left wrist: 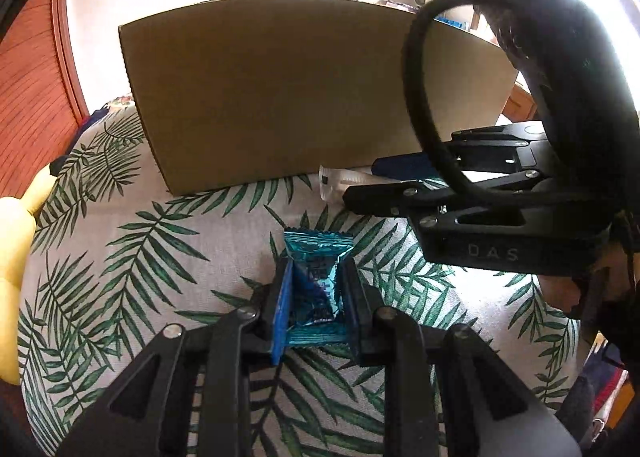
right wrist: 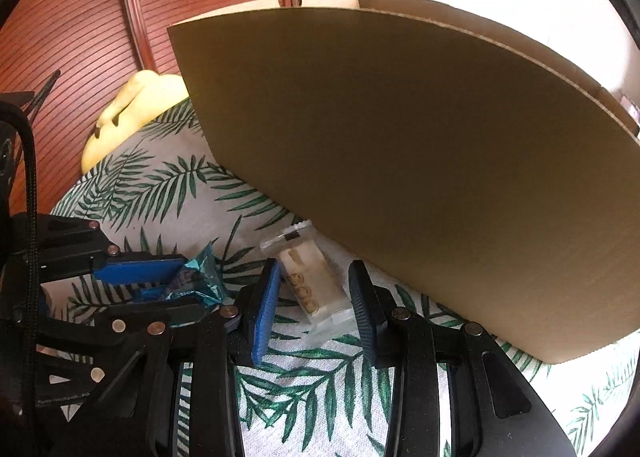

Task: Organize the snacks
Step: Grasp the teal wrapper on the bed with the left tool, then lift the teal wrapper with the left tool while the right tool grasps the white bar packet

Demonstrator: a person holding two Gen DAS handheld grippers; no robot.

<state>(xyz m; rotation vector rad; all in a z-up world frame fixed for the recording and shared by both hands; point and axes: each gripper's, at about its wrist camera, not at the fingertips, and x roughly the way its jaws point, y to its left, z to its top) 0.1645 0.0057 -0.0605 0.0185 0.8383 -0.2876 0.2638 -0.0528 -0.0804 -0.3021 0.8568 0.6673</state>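
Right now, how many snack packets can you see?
2. A teal foil snack is pinched in the left gripper. A clear cookie packet lies on the leafy tablecloth, between the right gripper's open fingers. More may be hidden inside the cardboard box.

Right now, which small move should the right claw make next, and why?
Probably shut the right claw on the clear cookie packet: it lies between the open fingers beside the cardboard box, and the left claw already grips the teal packet.

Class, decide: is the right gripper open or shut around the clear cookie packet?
Open. The right gripper straddles the clear cookie packet, with tablecloth showing between the packet and each finger.
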